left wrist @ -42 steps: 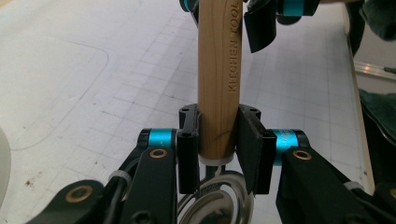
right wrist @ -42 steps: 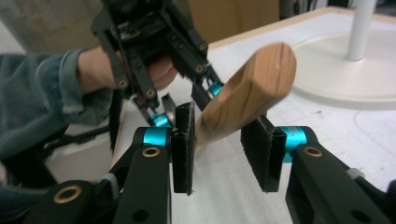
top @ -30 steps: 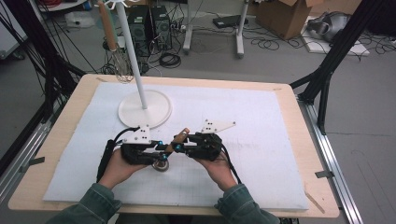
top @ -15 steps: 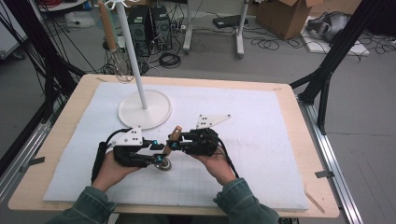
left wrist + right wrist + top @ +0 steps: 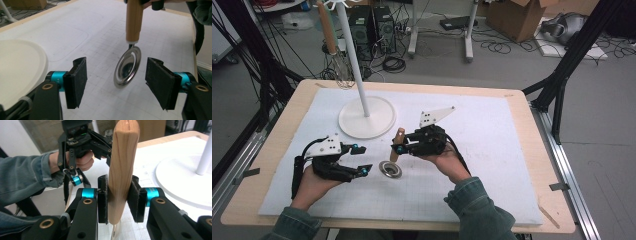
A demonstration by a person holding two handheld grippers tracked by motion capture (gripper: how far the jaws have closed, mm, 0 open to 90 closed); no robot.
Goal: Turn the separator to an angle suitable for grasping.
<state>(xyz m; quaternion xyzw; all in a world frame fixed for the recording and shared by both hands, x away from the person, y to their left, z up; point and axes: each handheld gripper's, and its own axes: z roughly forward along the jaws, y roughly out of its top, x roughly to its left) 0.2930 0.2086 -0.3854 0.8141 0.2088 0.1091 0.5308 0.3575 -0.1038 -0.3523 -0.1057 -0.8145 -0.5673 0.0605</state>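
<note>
A wooden-handled strainer [image 5: 395,150] hangs over the middle of the white-matted worktop [image 5: 492,150], its handle clamped upright between the pads of the right gripper [image 5: 399,146], its small round metal bowl [image 5: 390,169] low over the mat. In the left gripper view the shiny bowl [image 5: 127,66] sits between the two black pads, touching neither. The left gripper [image 5: 360,159], just beside the strainer on the near left, has just been opening its jaws and now stands released, nothing pressed between them. Behind both, a white stand [image 5: 362,107] with a round base rises from the mat, a whisk [image 5: 339,60] hanging from its top.
</note>
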